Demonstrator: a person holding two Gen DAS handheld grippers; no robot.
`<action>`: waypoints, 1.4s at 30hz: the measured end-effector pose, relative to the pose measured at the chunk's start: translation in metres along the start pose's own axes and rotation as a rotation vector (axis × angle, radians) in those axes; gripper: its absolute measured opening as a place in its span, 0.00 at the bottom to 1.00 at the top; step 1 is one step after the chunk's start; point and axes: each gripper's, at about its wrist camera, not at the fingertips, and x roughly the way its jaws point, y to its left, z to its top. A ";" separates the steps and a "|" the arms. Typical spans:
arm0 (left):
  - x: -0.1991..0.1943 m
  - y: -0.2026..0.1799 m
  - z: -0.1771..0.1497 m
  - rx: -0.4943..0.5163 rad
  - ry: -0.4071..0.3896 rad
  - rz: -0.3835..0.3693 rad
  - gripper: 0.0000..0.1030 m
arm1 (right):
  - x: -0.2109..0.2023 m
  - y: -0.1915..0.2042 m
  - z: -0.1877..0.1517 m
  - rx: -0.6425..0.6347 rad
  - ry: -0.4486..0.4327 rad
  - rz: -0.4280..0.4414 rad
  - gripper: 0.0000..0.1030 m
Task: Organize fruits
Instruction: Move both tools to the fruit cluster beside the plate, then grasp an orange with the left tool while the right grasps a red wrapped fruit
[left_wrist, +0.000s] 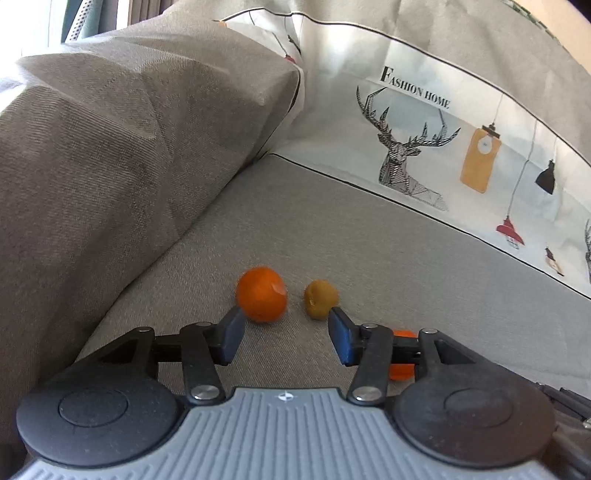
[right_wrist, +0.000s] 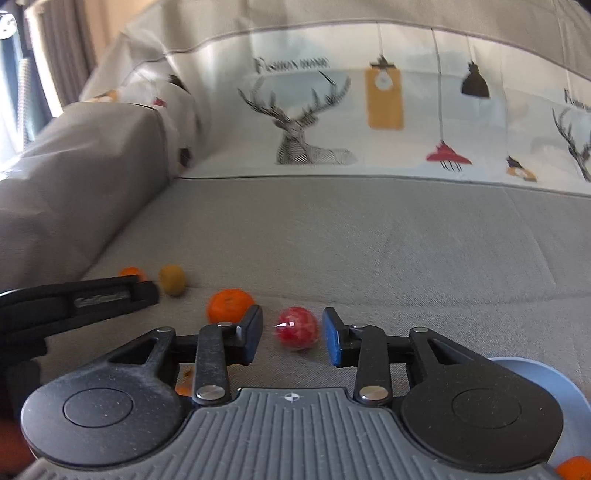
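Observation:
In the left wrist view an orange fruit and a smaller yellow-brown fruit lie on the grey sofa seat, just beyond my open, empty left gripper. Another orange fruit shows behind its right finger. In the right wrist view a red fruit lies between the tips of my open right gripper, not gripped. An orange fruit lies left of it, the yellow-brown fruit and another orange one farther left by the left gripper's finger.
A grey cushion rises on the left. The sofa back has a deer and lamp print. A pale blue plate rim with an orange piece sits at the lower right. A small orange piece lies under the right gripper.

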 end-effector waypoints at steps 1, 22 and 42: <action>0.004 -0.001 0.001 -0.001 0.002 0.006 0.54 | 0.004 -0.002 0.001 0.012 0.007 0.000 0.41; 0.022 -0.001 0.004 0.022 0.018 0.121 0.50 | 0.036 -0.001 -0.003 0.011 0.084 0.003 0.30; -0.023 -0.010 -0.008 0.062 -0.050 -0.011 0.33 | -0.013 -0.005 0.009 0.008 -0.055 0.013 0.29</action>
